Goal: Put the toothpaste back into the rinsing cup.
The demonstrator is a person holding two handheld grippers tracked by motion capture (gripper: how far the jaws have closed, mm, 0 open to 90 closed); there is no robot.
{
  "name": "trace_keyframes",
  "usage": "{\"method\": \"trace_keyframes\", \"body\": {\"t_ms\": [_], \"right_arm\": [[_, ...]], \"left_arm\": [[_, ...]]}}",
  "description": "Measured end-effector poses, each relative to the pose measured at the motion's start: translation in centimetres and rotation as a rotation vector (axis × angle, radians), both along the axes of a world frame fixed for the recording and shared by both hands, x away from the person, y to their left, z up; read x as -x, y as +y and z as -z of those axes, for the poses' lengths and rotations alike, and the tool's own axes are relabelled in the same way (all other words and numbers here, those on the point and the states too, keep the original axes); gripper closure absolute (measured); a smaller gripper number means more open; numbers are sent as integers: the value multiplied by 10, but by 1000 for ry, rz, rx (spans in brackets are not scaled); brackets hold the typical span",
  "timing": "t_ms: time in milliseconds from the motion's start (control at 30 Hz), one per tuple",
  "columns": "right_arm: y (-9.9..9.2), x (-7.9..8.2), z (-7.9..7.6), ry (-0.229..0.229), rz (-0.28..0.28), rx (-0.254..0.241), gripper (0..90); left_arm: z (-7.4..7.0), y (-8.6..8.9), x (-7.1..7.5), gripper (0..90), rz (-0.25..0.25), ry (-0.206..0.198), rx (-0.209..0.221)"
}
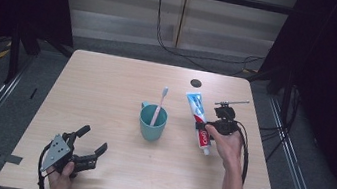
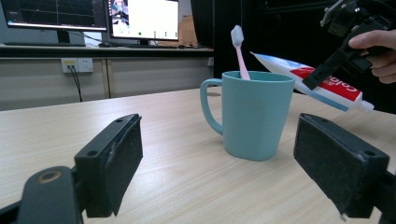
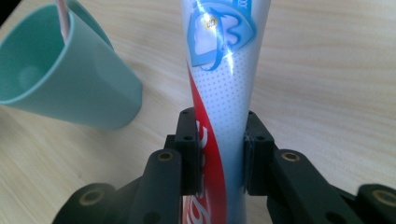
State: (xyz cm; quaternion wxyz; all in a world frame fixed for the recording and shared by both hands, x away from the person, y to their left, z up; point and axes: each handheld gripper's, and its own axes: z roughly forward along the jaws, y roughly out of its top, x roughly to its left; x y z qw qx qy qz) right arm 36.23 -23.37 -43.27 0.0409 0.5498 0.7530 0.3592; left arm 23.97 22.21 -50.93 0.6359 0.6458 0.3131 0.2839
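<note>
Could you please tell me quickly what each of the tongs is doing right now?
Left tongs: open, holding nothing.
Right tongs: shut on the white, red and blue plastic toothpaste tube.

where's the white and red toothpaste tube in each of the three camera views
High view: white, red and blue toothpaste tube right of centre, clamped by the right gripper.
Left gripper view: upper right, tilted, off the table.
Right gripper view: centre, running up between the black jaws.
Shared landmark: the teal plastic mug beside it.
</note>
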Motion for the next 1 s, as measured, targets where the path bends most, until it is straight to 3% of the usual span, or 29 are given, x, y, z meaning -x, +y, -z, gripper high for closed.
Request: {"method": "trace_keyframes", "body": {"t_ms": [400,600,1000], "right_arm": [[-4,7,-11,-126,5,-73,726],[-5,11,-18,-211,10,-119,726],[-6,18,-25,-348,0,-154,724]], "left_arm": [[0,0,0,155,2,-1,-3],[0,0,0,155,3,-1,-3],[0,0,0,155,2,-2,-1]]}}
